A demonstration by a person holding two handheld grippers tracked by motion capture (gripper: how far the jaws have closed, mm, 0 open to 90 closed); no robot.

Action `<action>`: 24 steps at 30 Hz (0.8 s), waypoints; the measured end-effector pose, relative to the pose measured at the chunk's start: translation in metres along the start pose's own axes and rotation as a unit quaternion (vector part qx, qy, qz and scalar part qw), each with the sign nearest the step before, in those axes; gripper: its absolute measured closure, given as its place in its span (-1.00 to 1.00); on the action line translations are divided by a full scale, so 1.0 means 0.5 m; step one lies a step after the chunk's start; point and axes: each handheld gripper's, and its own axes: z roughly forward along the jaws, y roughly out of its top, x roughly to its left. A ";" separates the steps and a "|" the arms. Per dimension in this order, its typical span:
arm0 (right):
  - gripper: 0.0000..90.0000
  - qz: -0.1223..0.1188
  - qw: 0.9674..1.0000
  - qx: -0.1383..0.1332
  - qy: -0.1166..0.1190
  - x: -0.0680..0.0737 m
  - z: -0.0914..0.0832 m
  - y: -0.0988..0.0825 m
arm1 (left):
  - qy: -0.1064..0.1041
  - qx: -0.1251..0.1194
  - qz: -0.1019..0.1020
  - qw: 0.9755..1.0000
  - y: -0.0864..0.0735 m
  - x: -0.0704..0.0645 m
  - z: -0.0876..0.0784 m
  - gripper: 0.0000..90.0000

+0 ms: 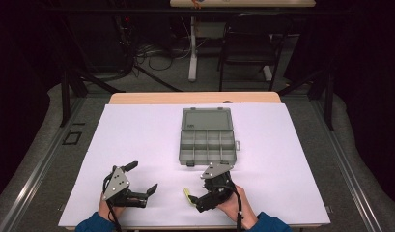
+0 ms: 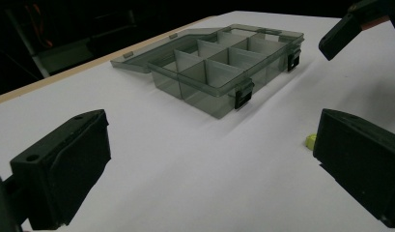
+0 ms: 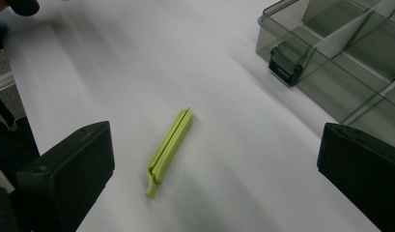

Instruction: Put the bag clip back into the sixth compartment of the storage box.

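Observation:
An open grey see-through organiser box (image 1: 207, 140) with empty divided compartments lies at the table's middle, lid folded back; it also appears ahead in the left gripper view (image 2: 219, 72) and at the upper right of the right gripper view (image 3: 340, 53). A slim yellow-green clip (image 3: 168, 145) lies flat on the white cover, between the wide-apart jaws of my right gripper (image 3: 214, 169). From above, the clip (image 1: 188, 195) sits just left of the right gripper (image 1: 197, 189). My left gripper (image 1: 141, 178) stands open over bare cover, nothing in it. The clip's tip (image 2: 308, 141) peeks past its right jaw.
The white cover (image 1: 137, 135) spans the table, with a wooden edge (image 1: 195, 98) at the far side. A black chair (image 1: 250, 43) and a table leg (image 1: 192, 48) stand beyond. The other gripper's jaw (image 2: 340, 34) shows at the top right of the left gripper view.

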 end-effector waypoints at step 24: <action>-0.45 -0.035 0.997 0.068 -0.016 0.050 0.061 0.029 | 0.002 -0.001 0.000 1.000 0.000 0.000 0.000 -1.00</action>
